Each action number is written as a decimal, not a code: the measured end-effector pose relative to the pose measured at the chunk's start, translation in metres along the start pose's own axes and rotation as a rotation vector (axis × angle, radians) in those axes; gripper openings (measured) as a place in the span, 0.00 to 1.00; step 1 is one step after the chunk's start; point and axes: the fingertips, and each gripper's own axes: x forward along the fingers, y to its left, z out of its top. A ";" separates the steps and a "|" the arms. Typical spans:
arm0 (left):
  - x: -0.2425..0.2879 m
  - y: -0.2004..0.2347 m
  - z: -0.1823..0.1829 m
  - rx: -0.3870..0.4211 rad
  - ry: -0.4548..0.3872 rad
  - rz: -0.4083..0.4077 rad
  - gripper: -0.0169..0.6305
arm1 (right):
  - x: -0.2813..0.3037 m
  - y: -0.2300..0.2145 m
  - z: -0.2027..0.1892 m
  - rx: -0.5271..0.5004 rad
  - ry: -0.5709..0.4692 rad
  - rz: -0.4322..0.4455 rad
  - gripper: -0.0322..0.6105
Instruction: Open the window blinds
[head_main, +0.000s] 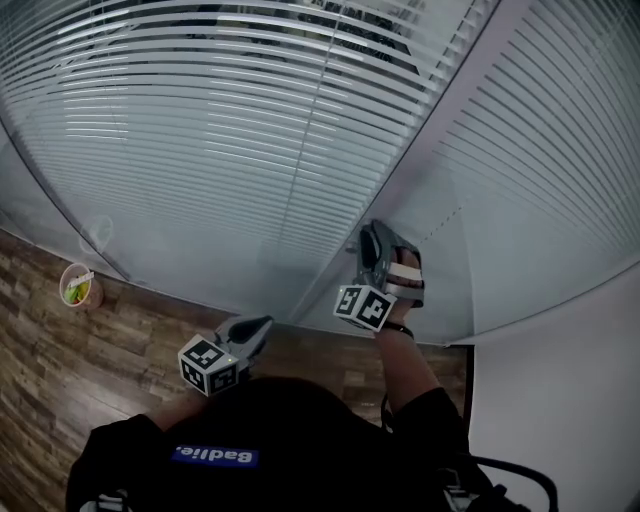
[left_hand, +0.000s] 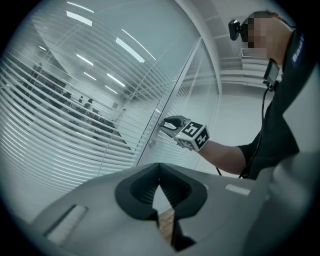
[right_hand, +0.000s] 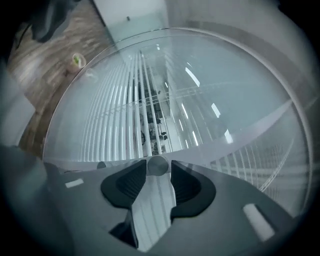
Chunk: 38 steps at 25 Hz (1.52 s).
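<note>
White slatted blinds (head_main: 220, 130) hang behind glass, split by a pale frame post (head_main: 420, 160). More blinds (head_main: 560, 170) fill the pane to its right. My right gripper (head_main: 375, 228) is raised to the post. In the right gripper view its jaws (right_hand: 158, 171) stand either side of a small round silver knob (right_hand: 158, 164), with a thin gap at each pad. The slats (right_hand: 135, 110) are partly tilted, and a room shows between them. My left gripper (head_main: 262, 322) hangs low by my body, shut (left_hand: 160, 181) and empty. The left gripper view also shows the right gripper (left_hand: 167, 121) at the post.
A small cup (head_main: 78, 287) with something green in it stands on the wood floor (head_main: 60, 370) by the glass at the left. A white wall (head_main: 560, 400) closes the right side. A dark chair arm (head_main: 510, 480) sits at the bottom right.
</note>
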 end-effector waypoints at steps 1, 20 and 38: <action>0.001 0.000 0.001 -0.001 0.001 -0.001 0.02 | 0.000 0.000 0.001 -0.061 -0.005 -0.010 0.30; 0.003 0.002 -0.002 -0.012 0.005 0.007 0.03 | 0.001 -0.003 0.003 0.373 -0.010 0.018 0.25; 0.005 0.003 0.002 -0.014 0.007 -0.002 0.03 | 0.006 -0.011 -0.002 0.738 0.007 0.061 0.25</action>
